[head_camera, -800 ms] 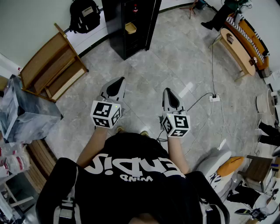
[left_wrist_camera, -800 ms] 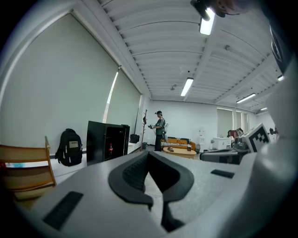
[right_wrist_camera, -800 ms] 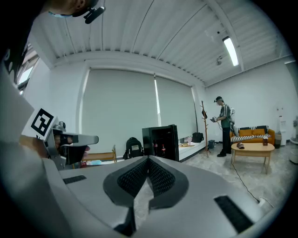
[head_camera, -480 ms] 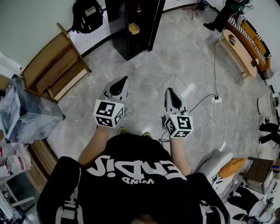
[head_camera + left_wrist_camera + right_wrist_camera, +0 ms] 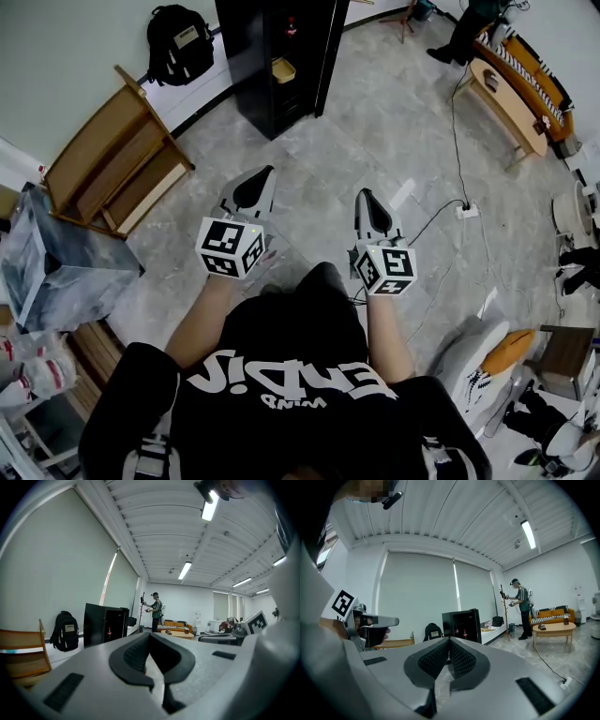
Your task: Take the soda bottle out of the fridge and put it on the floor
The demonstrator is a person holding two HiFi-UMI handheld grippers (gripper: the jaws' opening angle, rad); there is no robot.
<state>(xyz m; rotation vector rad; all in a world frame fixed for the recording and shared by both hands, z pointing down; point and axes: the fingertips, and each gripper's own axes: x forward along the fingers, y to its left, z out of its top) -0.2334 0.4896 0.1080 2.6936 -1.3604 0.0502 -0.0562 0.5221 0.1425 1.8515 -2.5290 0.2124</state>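
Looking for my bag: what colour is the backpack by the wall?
The backpack is black; head view shows it best.

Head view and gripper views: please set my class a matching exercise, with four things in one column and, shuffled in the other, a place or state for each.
Things
1. soda bottle
2. backpack
3. power strip
4. left gripper

Places or states
A. on the floor, to the right of the right gripper
B. jaws shut, nothing between them
C. inside the fridge
D. against the wall, left of the fridge in the head view

Pairs: 1-C, 2-D, 3-A, 4-B
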